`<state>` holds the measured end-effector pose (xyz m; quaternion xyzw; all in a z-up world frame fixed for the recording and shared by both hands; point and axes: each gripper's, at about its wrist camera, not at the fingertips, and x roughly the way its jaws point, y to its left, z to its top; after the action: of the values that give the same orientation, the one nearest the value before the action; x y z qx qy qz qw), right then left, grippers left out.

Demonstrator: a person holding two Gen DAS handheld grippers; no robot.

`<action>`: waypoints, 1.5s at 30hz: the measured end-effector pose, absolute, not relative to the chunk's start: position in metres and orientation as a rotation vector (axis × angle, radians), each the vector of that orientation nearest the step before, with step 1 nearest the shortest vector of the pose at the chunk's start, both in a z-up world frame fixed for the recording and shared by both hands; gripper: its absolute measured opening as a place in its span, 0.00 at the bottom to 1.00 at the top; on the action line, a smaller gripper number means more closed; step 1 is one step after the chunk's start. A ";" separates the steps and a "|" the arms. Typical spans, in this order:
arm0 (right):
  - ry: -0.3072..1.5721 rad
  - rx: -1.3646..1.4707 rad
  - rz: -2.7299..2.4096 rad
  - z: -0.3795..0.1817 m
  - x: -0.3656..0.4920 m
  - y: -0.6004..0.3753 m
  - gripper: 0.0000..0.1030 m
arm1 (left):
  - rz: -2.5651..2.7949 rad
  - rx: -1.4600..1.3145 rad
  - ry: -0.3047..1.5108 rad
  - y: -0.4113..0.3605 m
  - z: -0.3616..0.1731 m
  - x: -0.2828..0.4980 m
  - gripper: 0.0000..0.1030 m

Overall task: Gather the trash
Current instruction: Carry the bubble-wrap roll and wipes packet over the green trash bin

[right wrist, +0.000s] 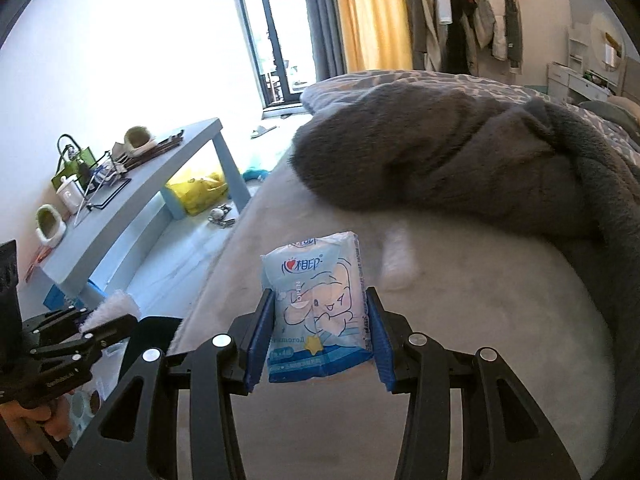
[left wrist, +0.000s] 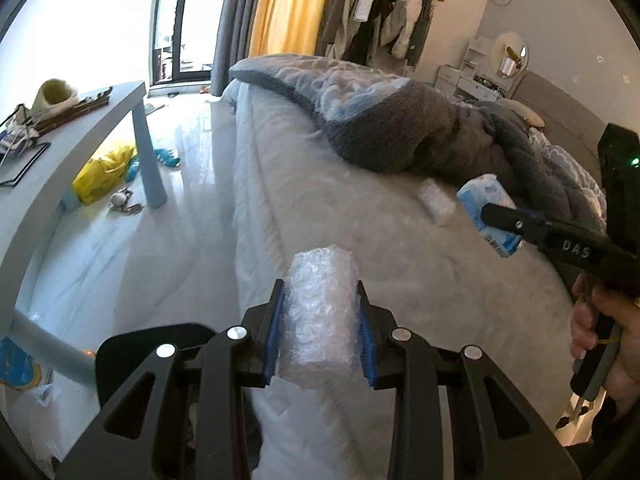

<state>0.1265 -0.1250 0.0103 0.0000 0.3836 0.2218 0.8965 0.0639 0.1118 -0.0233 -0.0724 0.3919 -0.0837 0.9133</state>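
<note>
Trash, item one: roll of clear bubble wrap (left wrist: pixel 320 316), upright, pinched between the blue pads of the left gripper (left wrist: pixel 322 320), held clear above the edge of the bed (left wrist: pixel 360 240). Also visible at far left in the right wrist view (right wrist: pixel 112 312), only partly, as a pale frayed end.

Trash, item two: blue-and-white tissue packet (right wrist: pixel 320 312), printed with a cartoon character, pinched at both sides by the right gripper (right wrist: pixel 320 320); jaws partly closed on it. Seen from the left wrist view (left wrist: pixel 490 212) raised over the mattress, near a grey fleece blanket (left wrist: pixel 420 128).

Trash, item three: small white crumpled piece (left wrist: pixel 436 204), lying loose on the pale bedcover, just beside the blanket's edge, apart from both grippers. Blurred in the right wrist view (right wrist: pixel 396 260).

Person's hand (left wrist: pixel 600 328), wrapped around the right gripper's handle, at right frame edge.

Surroundings: light blue side table (left wrist: pixel 80 152) left of the bed, cluttered top; yellow plastic bag (left wrist: pixel 104 172) on the floor beneath it; orange curtain (left wrist: pixel 292 4) and hanging clothes (left wrist: pixel 376 4) against the far wall; bright window (right wrist: pixel 140 40).
</note>
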 end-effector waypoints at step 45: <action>0.853 -0.153 0.793 -0.023 0.084 0.108 0.44 | -0.004 -0.250 1.155 0.265 -0.122 0.017 0.47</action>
<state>0.0840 0.1084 -0.0235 -0.0722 0.4026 0.3740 0.8323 0.0168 0.2648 -0.1225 -0.1177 0.5443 -0.0020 0.8306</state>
